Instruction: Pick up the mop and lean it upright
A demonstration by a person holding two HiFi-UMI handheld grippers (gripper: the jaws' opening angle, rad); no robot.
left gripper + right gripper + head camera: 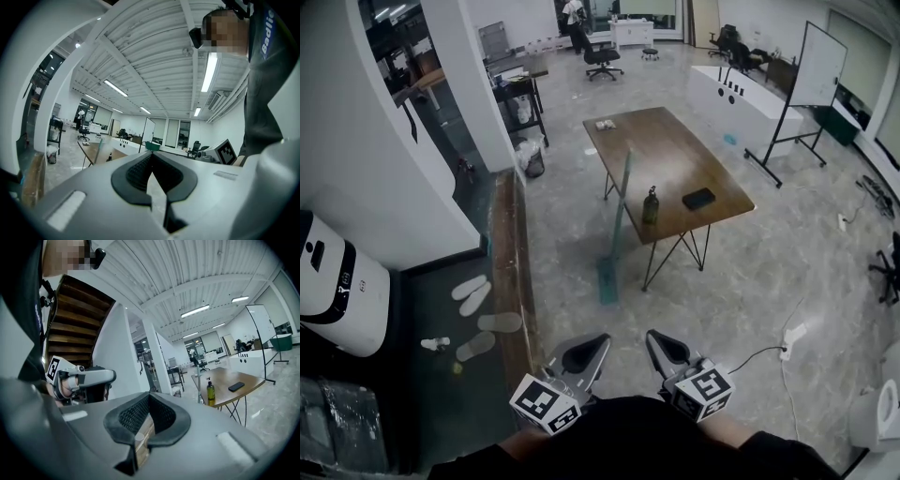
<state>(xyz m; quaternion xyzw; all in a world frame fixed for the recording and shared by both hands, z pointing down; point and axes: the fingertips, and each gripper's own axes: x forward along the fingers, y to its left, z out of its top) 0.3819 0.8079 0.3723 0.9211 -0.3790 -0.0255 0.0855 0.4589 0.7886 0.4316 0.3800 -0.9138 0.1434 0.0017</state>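
Judged light, stiff and easily tipped: mop (617,234) propped against table (675,159). Best taken mid-handle. Closed and empty, well apart from it: left gripper (584,354), right gripper (666,349).

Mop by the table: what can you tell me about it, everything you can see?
The mop is a flat mop, with a long thin teal pole and a flat rectangular head of a similar colour. The head lies on the grey floor beside the wooden table. The pole rises from it nearly upright, tilted a little, and its upper part seems to rest against the table's edge, near a dark bottle. Nothing grips it.
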